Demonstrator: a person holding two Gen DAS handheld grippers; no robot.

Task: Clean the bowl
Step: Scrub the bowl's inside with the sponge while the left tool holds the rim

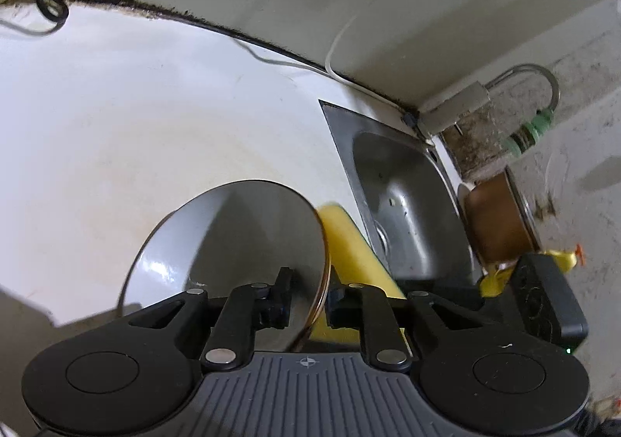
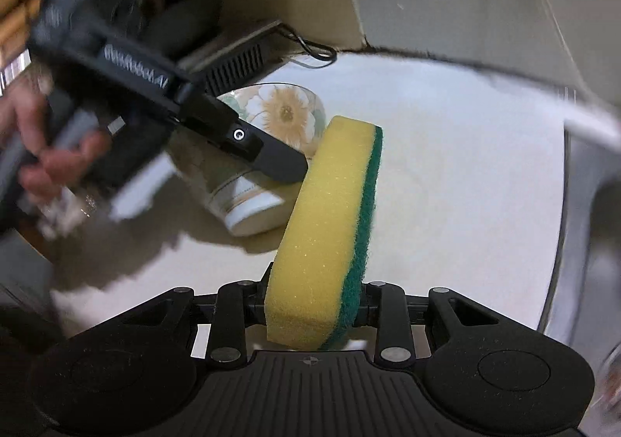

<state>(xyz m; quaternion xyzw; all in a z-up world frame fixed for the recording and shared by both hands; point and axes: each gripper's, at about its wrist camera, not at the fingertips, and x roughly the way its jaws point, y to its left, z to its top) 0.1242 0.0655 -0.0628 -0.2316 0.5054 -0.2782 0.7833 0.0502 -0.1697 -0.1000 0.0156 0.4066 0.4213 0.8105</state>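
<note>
My left gripper is shut on the rim of the bowl, held on its side above the white counter; its grey inside faces the left wrist camera. In the right wrist view the bowl's flowered outside and white foot show, with the left gripper clamped on it. My right gripper is shut on a yellow sponge with a green scouring side. The sponge's far end sits against the bowl's outer wall. The sponge also shows behind the bowl in the left wrist view.
A steel sink is set in the white counter to the right of the bowl. A brown pot stands past the sink, with a tap above. A black box with cables stands at the counter's back.
</note>
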